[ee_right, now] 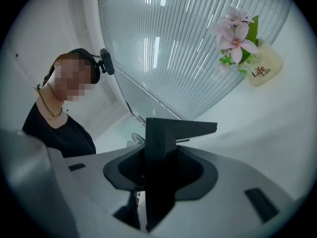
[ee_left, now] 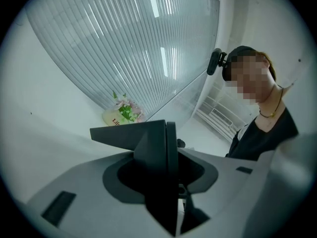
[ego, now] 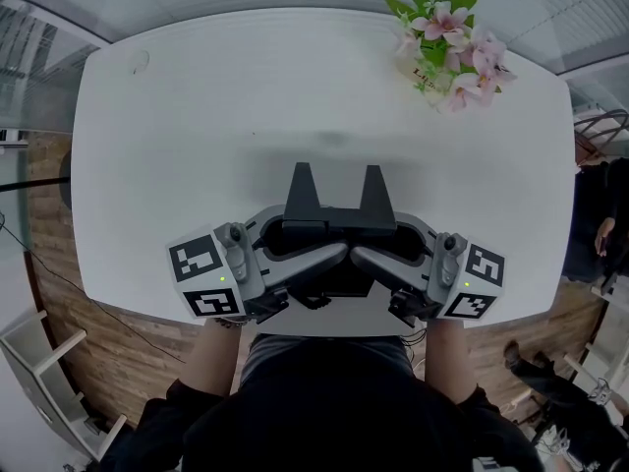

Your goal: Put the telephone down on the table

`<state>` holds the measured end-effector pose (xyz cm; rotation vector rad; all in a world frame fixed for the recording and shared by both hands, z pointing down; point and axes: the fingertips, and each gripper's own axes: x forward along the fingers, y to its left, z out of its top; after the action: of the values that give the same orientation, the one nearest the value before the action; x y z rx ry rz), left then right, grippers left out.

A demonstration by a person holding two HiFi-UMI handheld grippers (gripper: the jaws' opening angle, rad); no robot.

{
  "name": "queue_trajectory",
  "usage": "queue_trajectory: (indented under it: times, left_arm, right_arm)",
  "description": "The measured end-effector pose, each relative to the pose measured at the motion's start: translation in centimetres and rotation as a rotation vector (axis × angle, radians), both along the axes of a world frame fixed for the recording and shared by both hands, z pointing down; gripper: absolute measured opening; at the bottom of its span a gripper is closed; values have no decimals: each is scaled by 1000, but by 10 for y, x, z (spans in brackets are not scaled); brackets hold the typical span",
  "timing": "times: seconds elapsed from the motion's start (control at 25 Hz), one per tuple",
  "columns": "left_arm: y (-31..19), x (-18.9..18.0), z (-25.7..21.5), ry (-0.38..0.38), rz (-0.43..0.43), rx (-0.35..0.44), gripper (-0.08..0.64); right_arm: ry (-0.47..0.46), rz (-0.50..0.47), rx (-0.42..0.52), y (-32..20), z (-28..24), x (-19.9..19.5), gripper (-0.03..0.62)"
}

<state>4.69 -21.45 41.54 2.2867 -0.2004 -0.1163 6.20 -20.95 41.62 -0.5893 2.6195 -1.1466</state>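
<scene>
The black telephone [ego: 339, 214], an angular unit with two upright prongs, hangs over the near part of the white table [ego: 197, 116], close to its front edge. My left gripper [ego: 307, 236] is shut on its left side and my right gripper [ego: 378, 236] on its right side. In the left gripper view the telephone [ee_left: 153, 152] fills the gap between the grey jaws of the left gripper [ee_left: 166, 175]. The right gripper view shows the same: the telephone [ee_right: 161, 148] sits clamped in the right gripper [ee_right: 159, 175]. Its underside is hidden.
A pot of pink flowers [ego: 447, 47] stands at the table's far right, also seen as the flower pot [ee_left: 124, 114] and the flowers [ee_right: 237, 33]. Wooden floor [ego: 59, 293] and a white shelf [ego: 39, 362] lie to the left. A ribbed glass wall [ee_left: 138, 43] stands behind the table.
</scene>
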Motion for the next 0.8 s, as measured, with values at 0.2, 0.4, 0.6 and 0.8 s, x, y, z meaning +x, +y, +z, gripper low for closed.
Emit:
queue_trajectory:
  times: [0.2,0.4,0.6,0.8]
  left_arm:
    - [-4,1,9,-7,-1,-37,189]
    - [-7,1,18,-13,0,-74,189]
    - [-13,1,25,-18,0,-116,189]
    - [-17,2,32,-29,-4,-165,189]
  right_arm:
    - [-5,-2,-38,-4,9,1,173]
    - [-10,3,-73,-7,18,1,173]
    - [-20,13,-108,-13,25,2,173]
    - [-32,19,-153,-17,32,3,173]
